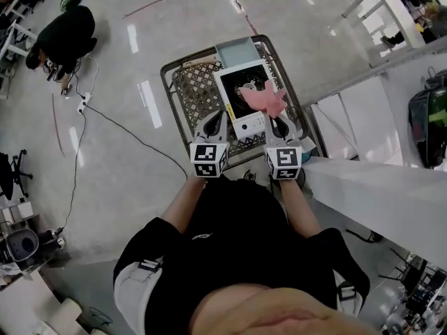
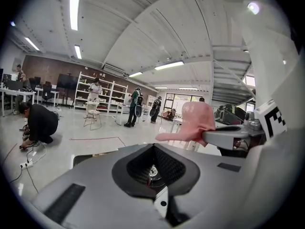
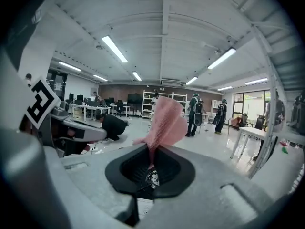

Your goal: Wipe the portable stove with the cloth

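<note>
Head view steeply downward; both gripper views near-level, cloth [image 2: 198,120] common.

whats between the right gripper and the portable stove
The pink cloth, pinched in the right gripper, hangs over the portable stove; the head view shows it.

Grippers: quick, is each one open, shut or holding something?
Left gripper: shut, nothing between its jaws.
Right gripper: shut on the pink cloth.
</note>
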Demonstrator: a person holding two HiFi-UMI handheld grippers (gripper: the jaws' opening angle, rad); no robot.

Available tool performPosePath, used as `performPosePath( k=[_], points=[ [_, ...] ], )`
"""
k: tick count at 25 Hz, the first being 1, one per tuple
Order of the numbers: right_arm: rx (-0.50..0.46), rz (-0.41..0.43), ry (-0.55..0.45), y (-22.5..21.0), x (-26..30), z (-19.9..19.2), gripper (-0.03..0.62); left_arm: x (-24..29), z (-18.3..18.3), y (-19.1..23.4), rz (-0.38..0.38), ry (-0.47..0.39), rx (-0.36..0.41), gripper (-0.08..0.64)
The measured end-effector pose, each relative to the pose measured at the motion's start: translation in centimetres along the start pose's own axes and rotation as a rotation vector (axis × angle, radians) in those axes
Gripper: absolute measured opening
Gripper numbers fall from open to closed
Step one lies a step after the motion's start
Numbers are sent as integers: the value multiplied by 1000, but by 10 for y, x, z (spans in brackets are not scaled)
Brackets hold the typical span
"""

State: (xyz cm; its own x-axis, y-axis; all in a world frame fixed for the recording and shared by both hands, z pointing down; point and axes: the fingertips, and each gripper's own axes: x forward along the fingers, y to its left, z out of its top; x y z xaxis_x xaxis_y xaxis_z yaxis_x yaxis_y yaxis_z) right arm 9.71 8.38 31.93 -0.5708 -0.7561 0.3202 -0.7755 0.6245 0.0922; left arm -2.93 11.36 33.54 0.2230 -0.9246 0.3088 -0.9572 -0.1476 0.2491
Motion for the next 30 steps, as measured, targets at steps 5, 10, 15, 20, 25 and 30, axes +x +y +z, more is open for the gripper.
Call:
performPosePath(
  k=[5, 10, 15, 20, 25, 30],
  points=[
    [-2, -15, -43, -27, -18, 11, 18, 16, 18, -38, -20, -52, 26, 0],
    [-36, 3, -86, -29, -37, 22, 17, 19, 32, -74, -45, -100, 44, 0],
    [-17, -11, -121, -35, -48, 28, 17, 13, 37, -83, -31, -114, 69, 0],
    [-10, -3, -120, -38, -55, 25, 17, 12, 38, -93, -19, -131, 90, 0],
    [-13, -12, -141, -37, -58, 30, 17, 6, 44, -96, -17, -146, 118, 0],
    [-32, -18, -154, -39, -60, 36, 17, 4, 48, -100, -8, -167, 150, 0]
  ],
)
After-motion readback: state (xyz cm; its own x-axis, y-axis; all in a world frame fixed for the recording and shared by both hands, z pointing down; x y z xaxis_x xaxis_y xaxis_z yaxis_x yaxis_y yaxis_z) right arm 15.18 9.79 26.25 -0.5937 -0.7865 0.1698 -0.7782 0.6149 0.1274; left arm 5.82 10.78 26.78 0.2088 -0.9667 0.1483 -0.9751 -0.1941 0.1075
